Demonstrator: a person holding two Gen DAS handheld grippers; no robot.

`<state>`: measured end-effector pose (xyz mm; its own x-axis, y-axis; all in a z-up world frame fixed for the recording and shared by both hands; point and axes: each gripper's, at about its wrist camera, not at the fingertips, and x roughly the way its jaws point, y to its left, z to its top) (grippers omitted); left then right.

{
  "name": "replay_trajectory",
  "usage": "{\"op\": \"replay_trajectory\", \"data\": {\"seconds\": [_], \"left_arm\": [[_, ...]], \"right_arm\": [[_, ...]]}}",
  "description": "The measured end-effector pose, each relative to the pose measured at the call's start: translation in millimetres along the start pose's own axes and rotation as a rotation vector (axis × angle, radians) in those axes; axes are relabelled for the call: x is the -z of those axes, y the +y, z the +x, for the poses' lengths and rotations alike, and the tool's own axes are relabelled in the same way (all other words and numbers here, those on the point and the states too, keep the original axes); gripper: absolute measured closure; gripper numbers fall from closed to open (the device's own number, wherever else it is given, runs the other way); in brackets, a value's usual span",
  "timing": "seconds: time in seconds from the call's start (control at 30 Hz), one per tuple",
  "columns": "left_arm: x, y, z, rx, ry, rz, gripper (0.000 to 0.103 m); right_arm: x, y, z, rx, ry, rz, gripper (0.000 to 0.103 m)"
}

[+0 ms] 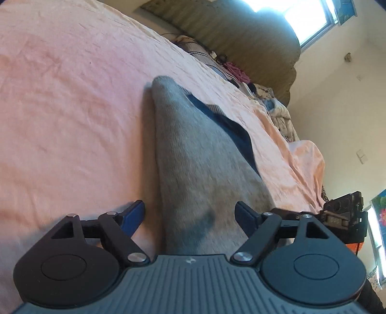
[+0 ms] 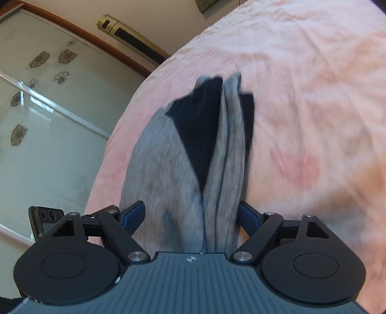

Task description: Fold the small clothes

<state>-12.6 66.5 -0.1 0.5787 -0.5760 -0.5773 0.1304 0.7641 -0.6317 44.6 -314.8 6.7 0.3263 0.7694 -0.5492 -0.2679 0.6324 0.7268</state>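
We hold both grippers, left gripper and right gripper, jaws apart, unclamped, straddling the grey garment stretching toward twelve o'clock on the pink bed, seemingly released to settle its fold.

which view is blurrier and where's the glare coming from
Right wrist view: blurrier, the sock and the sheet to its right are smeared by motion, while the right gripper stays sharp. Left wrist view: milder blur low on the sock; the glare is the window at top right, blown out to white. Both views bend straight edges, fisheye style.
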Motion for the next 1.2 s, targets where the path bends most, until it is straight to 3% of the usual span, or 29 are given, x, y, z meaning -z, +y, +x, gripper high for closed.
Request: {"op": "replay_trajectory", "data": {"seconds": [0.03, 0.07, 0.17, 0.23, 0.27, 0.3, 0.37, 0.43, 0.57, 0.6, 0.63, 0.7, 0.9, 1.1, 1.2], "left_arm": [[5, -2, 2, -0.023, 0.038, -0.004, 0.089], [10, -1, 5, -0.044, 0.07, -0.008, 0.09], [12, -6, 1, -0.074, 0.059, 0.055, 0.089], [11, -17, 0, -0.133, 0.064, 0.118, 0.087], [13, -22, -2, -0.158, 0.062, 0.145, 0.086], [15, -27, -3, -0.184, 0.057, 0.172, 0.084], [19, -34, -5, -0.217, 0.046, 0.202, 0.083], [25, -37, -7, -0.243, 0.032, 0.211, 0.081], [29, -46, -10, -0.293, 0.021, 0.215, 0.073], [31, -49, -12, -0.309, 0.017, 0.221, 0.065], [32, -51, -14, -0.329, 0.01, 0.228, 0.047], [39, -54, -20, -0.371, -0.026, 0.239, 0.023], [60, -48, -30, -0.401, -0.044, 0.236, 0.021], [81, -56, -28, -0.429, -0.09, 0.305, 0.01], [95, -59, -21, -0.447, -0.132, 0.388, 0.0]], "right_arm": [[9, 3, 0, 0.028, 0.012, -0.028, 0.068], [17, 5, -1, 0.059, 0.021, -0.053, 0.083], [25, 0, -9, 0.037, -0.007, -0.056, 0.087], [24, 3, -13, 0.055, -0.017, -0.045, 0.082], [25, 8, -17, 0.076, -0.029, -0.059, 0.07], [25, 15, -22, 0.106, -0.048, -0.075, 0.063], [26, 31, -36, 0.18, -0.132, -0.11, 0.023], [27, 51, -47, 0.215, -0.214, -0.177, 0.014], [33, 85, -44, 0.286, -0.206, -0.301, 0.003], [36, 90, -40, 0.32, -0.199, -0.326, 0.002], [39, 92, -37, 0.354, -0.193, -0.339, 0.001], [50, 93, -33, 0.416, -0.185, -0.334, 0.001], [87, 73, -17, 0.556, -0.105, -0.219, 0.0], [124, 90, 4, 0.698, -0.186, -0.396, 0.0], [135, 87, 7, 0.688, -0.271, -0.439, 0.0]]}}
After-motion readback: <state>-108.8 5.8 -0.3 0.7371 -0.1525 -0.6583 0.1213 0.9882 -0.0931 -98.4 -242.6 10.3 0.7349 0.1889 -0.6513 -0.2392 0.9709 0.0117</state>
